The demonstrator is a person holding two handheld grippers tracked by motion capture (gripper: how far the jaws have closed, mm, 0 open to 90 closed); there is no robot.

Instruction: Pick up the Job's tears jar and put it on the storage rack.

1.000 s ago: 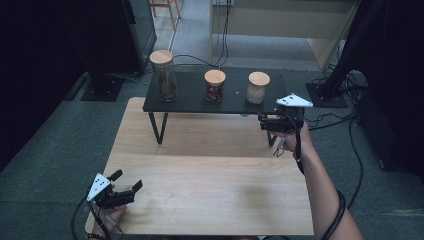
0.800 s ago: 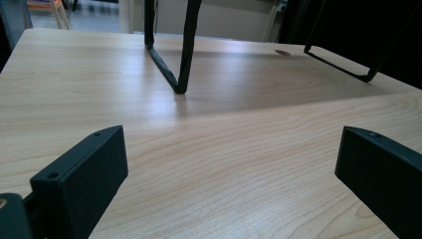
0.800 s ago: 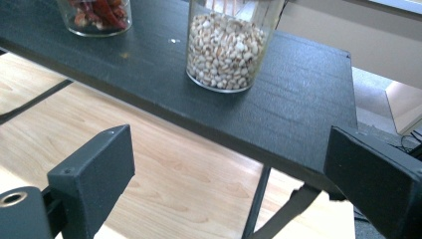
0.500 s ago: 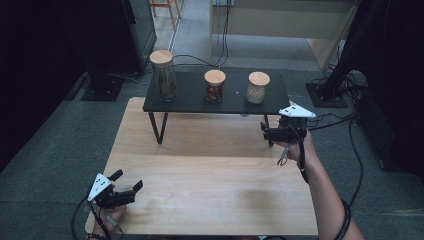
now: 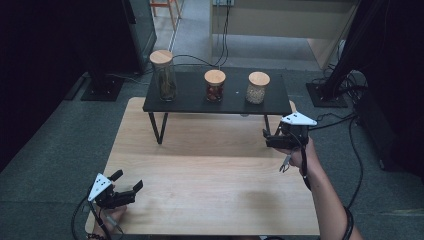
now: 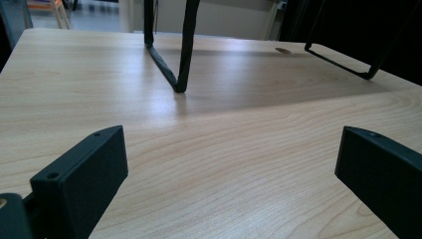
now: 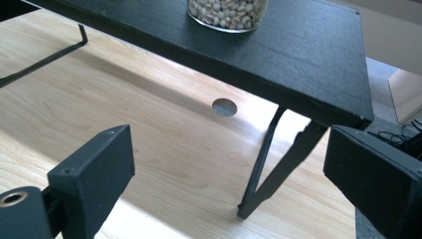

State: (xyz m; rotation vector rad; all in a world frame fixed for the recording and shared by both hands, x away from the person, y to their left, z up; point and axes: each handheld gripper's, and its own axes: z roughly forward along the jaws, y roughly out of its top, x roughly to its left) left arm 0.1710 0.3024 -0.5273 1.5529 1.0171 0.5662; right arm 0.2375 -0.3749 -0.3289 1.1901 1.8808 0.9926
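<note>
Parking the left gripper (image 5: 127, 180) low at the near left corner of the table (image 5: 210, 200), jaws standing wide apart over bare wood with nothing between them; probably idling there to leave the middle free.

Holding the right gripper (image 5: 268, 139) farther out at the table's right edge, just in front of and below the right end of the black shelf (image 5: 235, 104), aiming level toward it. Leaving its jaws spread as well, gripping nothing, framing in the right gripper view the shelf's right leg (image 7: 263, 164) and a small round hole (image 7: 224, 107) in the tabletop beneath. Judging by that aim, lining up for the closest jar and needing to come up over the shelf edge first.

Seeing the bean jar (image 5: 257, 90) upright on the shelf's right part, cork lid on, closest to the right gripper yet well clear of its jaws. Passing the red jar (image 5: 215, 89) at mid-shelf and the tall jar (image 5: 164, 80) at the left end, all three spaced in a row, likely giving open jaws room around each.
</note>
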